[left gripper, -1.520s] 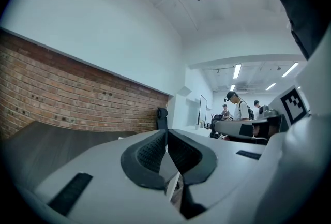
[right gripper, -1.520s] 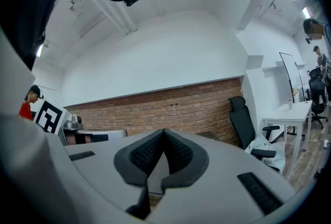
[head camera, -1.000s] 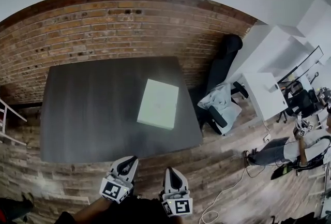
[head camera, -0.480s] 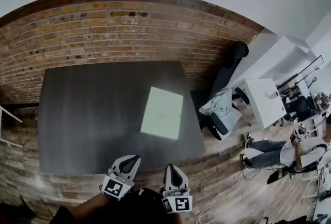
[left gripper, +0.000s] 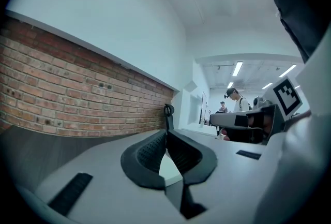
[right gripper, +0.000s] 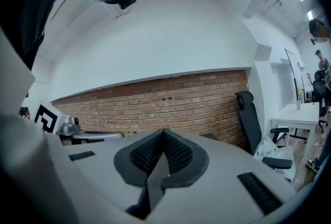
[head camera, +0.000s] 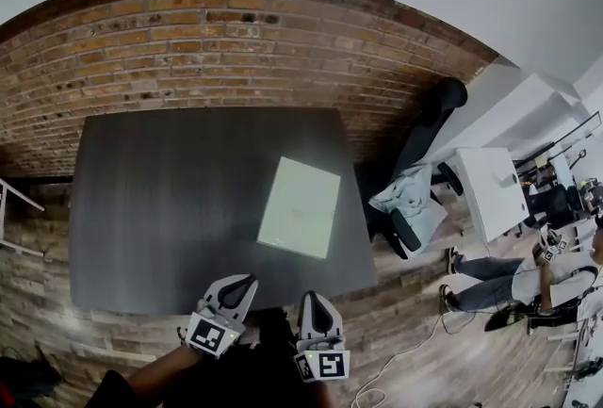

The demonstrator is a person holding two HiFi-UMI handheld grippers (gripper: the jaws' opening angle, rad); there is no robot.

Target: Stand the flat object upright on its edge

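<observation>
Forearms are cut off at the bottom edge of the head view. In the left gripper view the left gripper point(left gripper: 166, 133) fills the lower frame with its own grey body, hiding the table point(head camera: 160, 199). A pale patch low behind its jaws can't be identified. Same in the right gripper view: the right gripper point(right gripper: 164, 132) blocks the tabletop and only brick wall point(right gripper: 170, 99) shows beyond. From above, the thickness of the flat object point(head camera: 300, 207) is hard to read. It's a plain pale greenish-white rectangle lying flat on the table's right half, near the right edge, slightly skewed to the table's sides. Left gripper sits just off the table's near edge, about mid-length, tip angled toward the table, jaws clenched together, empty. Right gripper is beside it, also short of the near edge, below the object, jaws pressed together, empty. Both are apart from the object.
</observation>
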